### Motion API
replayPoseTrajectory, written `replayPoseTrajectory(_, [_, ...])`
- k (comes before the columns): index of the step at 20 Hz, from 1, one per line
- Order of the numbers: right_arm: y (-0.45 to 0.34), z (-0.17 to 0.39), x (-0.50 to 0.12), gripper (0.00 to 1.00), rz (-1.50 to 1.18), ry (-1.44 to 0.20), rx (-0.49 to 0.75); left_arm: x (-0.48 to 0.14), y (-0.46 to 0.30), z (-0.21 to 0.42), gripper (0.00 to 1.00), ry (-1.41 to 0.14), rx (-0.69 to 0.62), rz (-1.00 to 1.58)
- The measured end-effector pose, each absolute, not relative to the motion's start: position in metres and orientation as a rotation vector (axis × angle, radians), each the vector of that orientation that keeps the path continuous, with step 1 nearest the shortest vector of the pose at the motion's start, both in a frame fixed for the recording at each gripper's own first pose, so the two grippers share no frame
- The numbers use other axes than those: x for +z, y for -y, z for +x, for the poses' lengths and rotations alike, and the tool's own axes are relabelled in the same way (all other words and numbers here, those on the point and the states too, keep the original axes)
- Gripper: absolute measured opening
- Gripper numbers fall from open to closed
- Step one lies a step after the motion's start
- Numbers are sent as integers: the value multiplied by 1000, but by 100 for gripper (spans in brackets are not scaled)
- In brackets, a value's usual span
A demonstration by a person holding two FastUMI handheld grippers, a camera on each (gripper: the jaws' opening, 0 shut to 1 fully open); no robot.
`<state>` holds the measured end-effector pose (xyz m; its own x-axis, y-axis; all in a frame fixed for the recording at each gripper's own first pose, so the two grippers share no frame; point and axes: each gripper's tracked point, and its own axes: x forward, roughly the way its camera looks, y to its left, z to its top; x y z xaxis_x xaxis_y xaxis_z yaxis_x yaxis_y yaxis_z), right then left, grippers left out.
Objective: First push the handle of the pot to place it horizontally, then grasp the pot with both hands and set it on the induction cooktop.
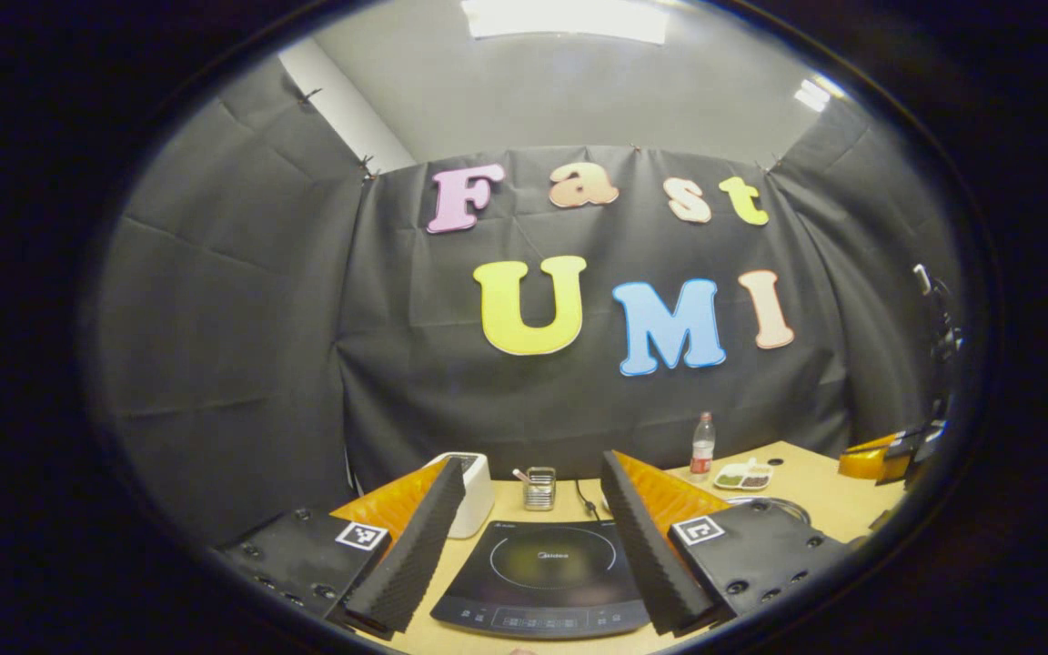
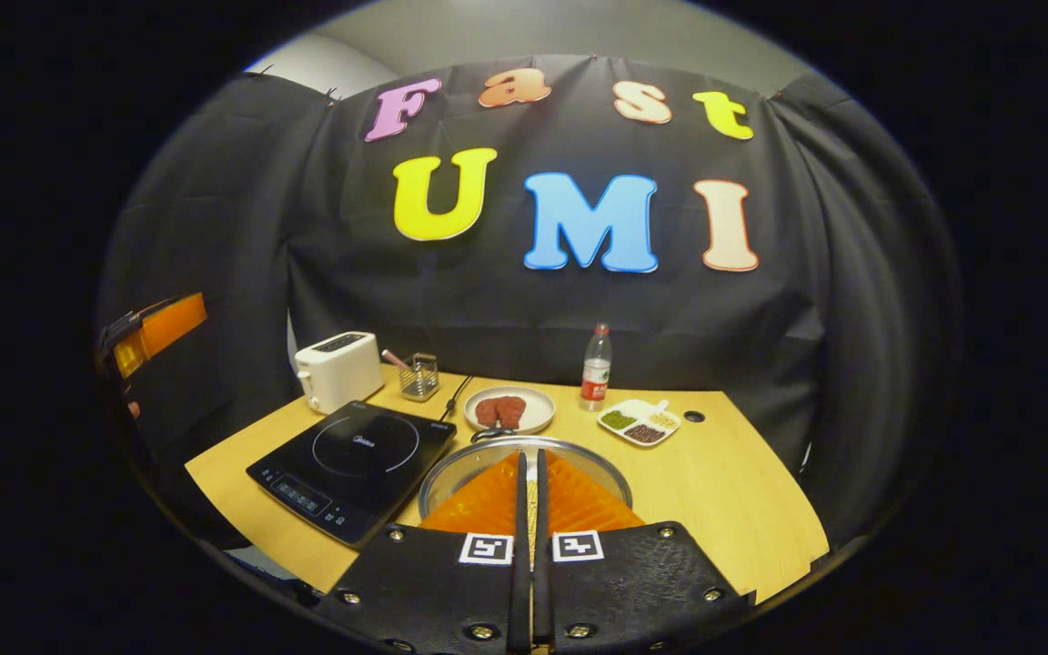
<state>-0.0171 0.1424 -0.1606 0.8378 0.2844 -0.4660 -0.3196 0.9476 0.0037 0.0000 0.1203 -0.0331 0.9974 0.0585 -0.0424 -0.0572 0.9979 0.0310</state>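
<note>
A shallow steel pot (image 2: pixel 451 473) sits on the wooden table just right of the black induction cooktop (image 2: pixel 351 455). Its dark handle (image 2: pixel 490 434) points away, toward a plate. My right gripper (image 2: pixel 529 458) hovers over the pot, its fingers pressed together with nothing between them. In the left gripper view, my left gripper (image 1: pixel 533 462) stands open above the cooktop (image 1: pixel 542 564), which lies between its two fingers. A sliver of the pot's rim (image 1: pixel 779 503) peeks out behind the right finger.
A white toaster (image 2: pixel 337 368) and a small wire basket (image 2: pixel 419 376) stand behind the cooktop. A plate of meat (image 2: pixel 510 409), a bottle (image 2: pixel 595 368) and a divided dish (image 2: pixel 640 421) line the back. The left gripper (image 2: pixel 156 332) shows far left.
</note>
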Motion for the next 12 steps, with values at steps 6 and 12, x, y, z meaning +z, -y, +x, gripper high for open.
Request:
replayPoseTrajectory(6, [-151,-33,-219,1,-145,-617,493,-42,-103,17,100,-74,105,29])
replayPoseTrajectory(12, [-155,-58,-277,1,-167,-807,634,-47,-87,35,100,-96,134,49])
